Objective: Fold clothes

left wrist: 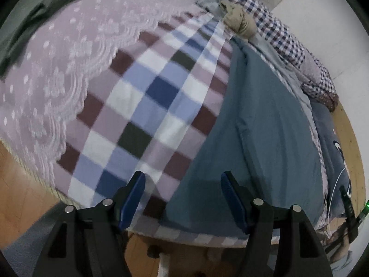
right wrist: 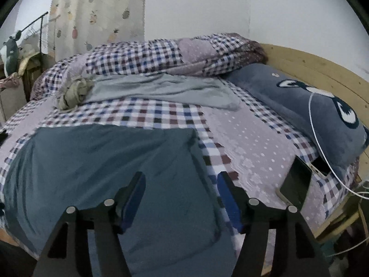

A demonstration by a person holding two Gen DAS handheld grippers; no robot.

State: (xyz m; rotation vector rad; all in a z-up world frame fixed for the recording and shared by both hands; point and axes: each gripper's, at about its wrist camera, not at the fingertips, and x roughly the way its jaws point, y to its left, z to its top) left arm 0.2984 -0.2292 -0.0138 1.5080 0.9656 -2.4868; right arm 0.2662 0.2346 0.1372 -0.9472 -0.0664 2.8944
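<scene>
A teal garment [right wrist: 110, 161] lies spread flat on the checked bedspread [right wrist: 161, 113], filling the lower left and centre of the right wrist view and the lower right of the left wrist view. Both claws hover over its near edge: the left claw [left wrist: 182, 198] at the bottom centre of its frame, spread wide and gripping nothing; the right claw [right wrist: 182, 198] likewise spread and empty above the cloth. Farther up the bed, a pale grey garment [right wrist: 166, 90] lies loosely rumpled at centre, with a balled khaki garment [right wrist: 75, 92] just beside it at left. Two phones [right wrist: 297, 182] rest at lower right, near a blue pillow [right wrist: 311, 108].

The teal piece looks smoothed into a rough rectangle, which would fit either a garment laid out for folding or one partly folded. A fold here would call for each claw to pinch a near corner cleanly.
</scene>
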